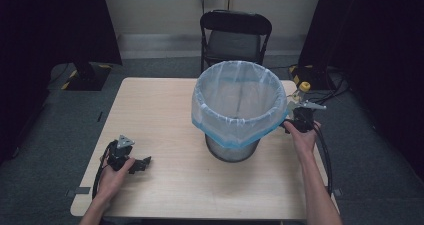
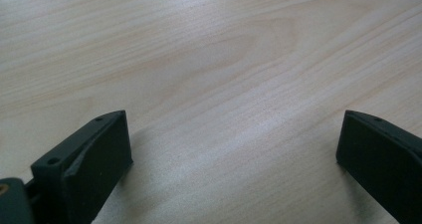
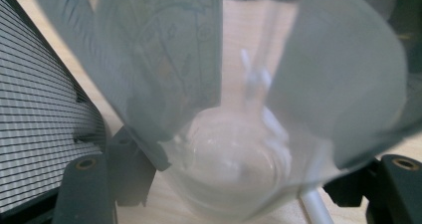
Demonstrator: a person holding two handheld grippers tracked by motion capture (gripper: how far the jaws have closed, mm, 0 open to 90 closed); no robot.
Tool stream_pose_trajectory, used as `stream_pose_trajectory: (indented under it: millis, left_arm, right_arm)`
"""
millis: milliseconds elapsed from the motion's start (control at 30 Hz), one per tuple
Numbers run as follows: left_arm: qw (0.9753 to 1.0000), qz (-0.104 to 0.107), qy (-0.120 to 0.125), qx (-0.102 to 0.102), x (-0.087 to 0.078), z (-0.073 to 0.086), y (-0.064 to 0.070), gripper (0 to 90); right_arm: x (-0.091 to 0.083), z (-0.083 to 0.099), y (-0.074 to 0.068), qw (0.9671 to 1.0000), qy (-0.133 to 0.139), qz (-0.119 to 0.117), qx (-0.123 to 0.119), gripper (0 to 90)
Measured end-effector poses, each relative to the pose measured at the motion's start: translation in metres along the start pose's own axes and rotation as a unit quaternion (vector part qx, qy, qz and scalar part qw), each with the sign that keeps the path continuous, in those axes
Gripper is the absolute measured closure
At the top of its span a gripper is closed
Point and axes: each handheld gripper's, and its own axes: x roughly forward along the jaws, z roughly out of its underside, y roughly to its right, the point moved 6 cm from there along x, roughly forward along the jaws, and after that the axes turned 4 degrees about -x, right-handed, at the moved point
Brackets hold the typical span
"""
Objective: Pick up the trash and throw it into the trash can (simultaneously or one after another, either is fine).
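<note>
Left tongs (image 1: 145,163) rest low with jaws spread wide; right tongs (image 1: 289,126) reach forward, arm outstretched.

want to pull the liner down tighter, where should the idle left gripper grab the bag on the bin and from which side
Best bet is the overhanging skirt of the bag, at its blue-edged hem below the rim on the bin's left side. That loose film hangs free of the mesh wall, so jaws can close across it. The left gripper lies open on the table, so it could come in level from the left, opposite the right gripper.
</note>
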Motion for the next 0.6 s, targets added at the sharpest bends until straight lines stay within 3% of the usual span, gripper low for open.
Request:
stream_pose_trajectory:
  millis: [167, 333, 467, 600]
  left_arm:
    - [1.0, 0.0, 0.0, 0.0, 0.0, 0.0, 0.0, 0.3]
    - [1.0, 0.0, -0.001, 0.001, 0.0, 0.0, 0.0, 0.3]
    - [1.0, 0.0, 0.0, -0.001, 0.0, 0.0, 0.0, 0.3]
    - [1.0, 0.0, -0.001, 0.002, 0.0, 0.0, 0.0, 0.2]
  right_arm:
    - [-0.012, -0.002, 0.0, 0.9995, 0.023, -0.005, 0.02, 28.1]
    - [-0.02, -0.001, -0.002, 0.999, 0.036, -0.009, 0.023, 28.1]
    - [-0.026, -0.005, -0.003, 0.9993, 0.037, -0.001, 0.005, 28.1]
    - [-0.031, -0.007, -0.004, 0.9991, 0.042, -0.006, 0.007, 28.2]
